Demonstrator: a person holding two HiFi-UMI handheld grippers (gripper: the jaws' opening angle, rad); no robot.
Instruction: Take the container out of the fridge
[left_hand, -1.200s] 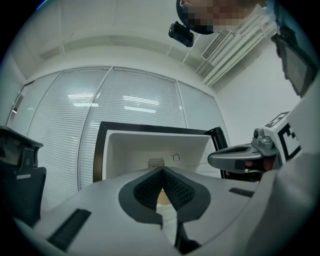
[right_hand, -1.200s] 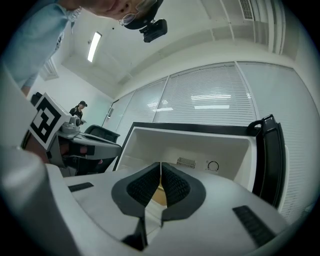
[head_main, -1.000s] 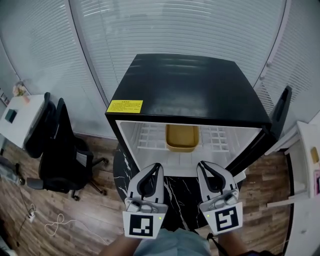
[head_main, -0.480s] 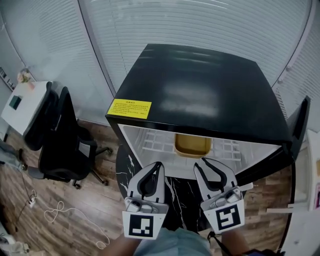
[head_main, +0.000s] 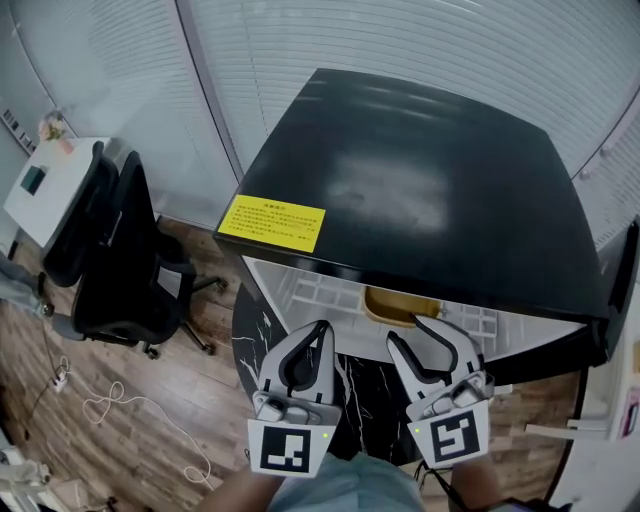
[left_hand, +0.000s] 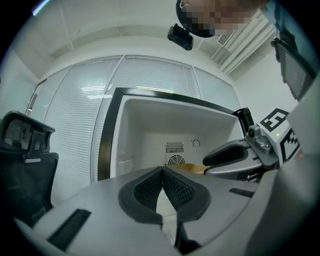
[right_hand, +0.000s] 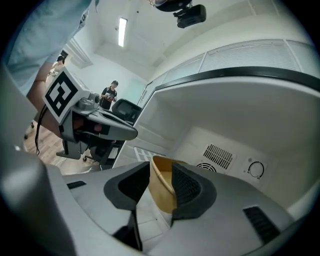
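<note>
A black mini fridge (head_main: 420, 190) stands open in front of me, its white inside (left_hand: 150, 125) lit. On the wire shelf sits a yellow container (head_main: 398, 306), only its near rim showing in the head view. My right gripper (head_main: 424, 328) is at the fridge mouth; its jaws have just been opening and stand open. In the right gripper view the container (right_hand: 161, 192) shows in the gap of that gripper (right_hand: 160, 170), farther in, with no pad on it. My left gripper (head_main: 319, 328) hovers beside it, shut and empty (left_hand: 162, 170).
The fridge door (head_main: 628, 280) swings out to the right. A black marbled table (head_main: 250, 335) lies under the fridge. An office chair (head_main: 110, 260) and a white desk (head_main: 40, 185) stand left, with a cable (head_main: 110, 410) on the wood floor.
Both grippers have dropped and moved closer to the fridge opening. The right jaws have spread from nearly closed to wide. My view has tipped so the fridge top covers more of the shelf.
</note>
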